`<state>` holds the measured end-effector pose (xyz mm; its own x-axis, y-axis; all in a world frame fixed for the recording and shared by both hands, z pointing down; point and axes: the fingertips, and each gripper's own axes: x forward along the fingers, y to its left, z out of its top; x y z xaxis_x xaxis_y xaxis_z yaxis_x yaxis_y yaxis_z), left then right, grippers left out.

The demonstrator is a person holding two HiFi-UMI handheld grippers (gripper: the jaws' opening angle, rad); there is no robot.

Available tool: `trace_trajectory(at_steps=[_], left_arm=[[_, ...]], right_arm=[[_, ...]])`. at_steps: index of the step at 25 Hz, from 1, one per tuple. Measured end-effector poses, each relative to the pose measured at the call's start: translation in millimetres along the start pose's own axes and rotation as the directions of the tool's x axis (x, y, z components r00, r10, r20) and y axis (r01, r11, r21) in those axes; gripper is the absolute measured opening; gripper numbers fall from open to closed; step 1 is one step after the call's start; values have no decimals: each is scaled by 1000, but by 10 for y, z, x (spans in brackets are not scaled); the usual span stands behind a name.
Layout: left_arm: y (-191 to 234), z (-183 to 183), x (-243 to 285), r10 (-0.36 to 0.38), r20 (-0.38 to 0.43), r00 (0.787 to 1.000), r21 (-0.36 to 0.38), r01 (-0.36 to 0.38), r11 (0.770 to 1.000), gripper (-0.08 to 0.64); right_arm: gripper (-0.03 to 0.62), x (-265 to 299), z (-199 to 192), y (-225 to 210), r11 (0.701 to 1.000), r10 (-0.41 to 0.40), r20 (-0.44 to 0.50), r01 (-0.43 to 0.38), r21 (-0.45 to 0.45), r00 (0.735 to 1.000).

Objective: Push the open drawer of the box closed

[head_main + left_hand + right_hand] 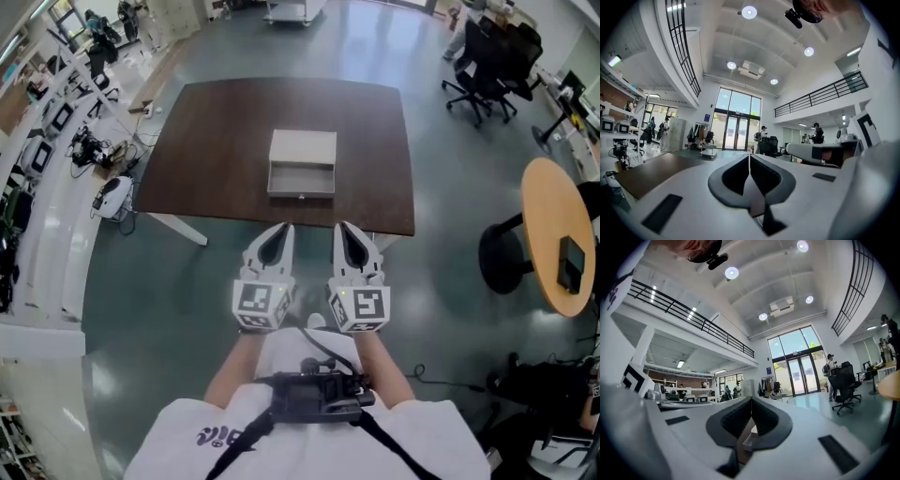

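A pale box (302, 148) stands in the middle of the dark brown table (216, 141). Its drawer (301, 179) is pulled out toward me, with a small knob on the front. Both grippers hover side by side off the table's near edge, short of the drawer. My left gripper (285, 228) is shut and empty, its tips meeting in a line (749, 158). My right gripper (340, 228) is also shut with nothing held (751, 400). Through the loop of its jaws, the right gripper view shows a bit of the box (751, 438) and the brown table top.
Black office chairs (485, 62) stand at the far right. A round wooden table (548, 216) with a black device sits to my right. Benches with equipment (56, 122) line the left side. A person (762, 137) stands by the glass doors.
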<state>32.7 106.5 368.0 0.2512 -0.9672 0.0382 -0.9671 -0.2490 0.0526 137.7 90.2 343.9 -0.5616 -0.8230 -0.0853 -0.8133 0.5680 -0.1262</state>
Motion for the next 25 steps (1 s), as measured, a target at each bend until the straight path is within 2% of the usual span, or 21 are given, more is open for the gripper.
trace_trajectory(at_steps=[7, 14, 19, 22, 25], left_arm=[[417, -55, 606, -127, -12, 992, 8, 127, 992, 14], [1128, 31, 1202, -239, -25, 971, 6, 239, 971, 14], [1439, -42, 1515, -351, -57, 935, 23, 353, 935, 14], [1566, -100, 1634, -416, -64, 907, 34, 419, 908, 14], [1696, -224, 1745, -450, -74, 890, 31, 453, 891, 14]], right_arm=[[5, 605, -273, -109, 996, -91, -25, 91, 3, 996], [5, 1467, -533, 159, 992, -127, -86, 124, -38, 988], [5, 1933, -761, 286, 987, -156, -124, 152, -46, 980], [5, 2108, -894, 290, 978, -206, -141, 199, -60, 968], [5, 2185, -1034, 218, 966, -260, -168, 253, -63, 951]])
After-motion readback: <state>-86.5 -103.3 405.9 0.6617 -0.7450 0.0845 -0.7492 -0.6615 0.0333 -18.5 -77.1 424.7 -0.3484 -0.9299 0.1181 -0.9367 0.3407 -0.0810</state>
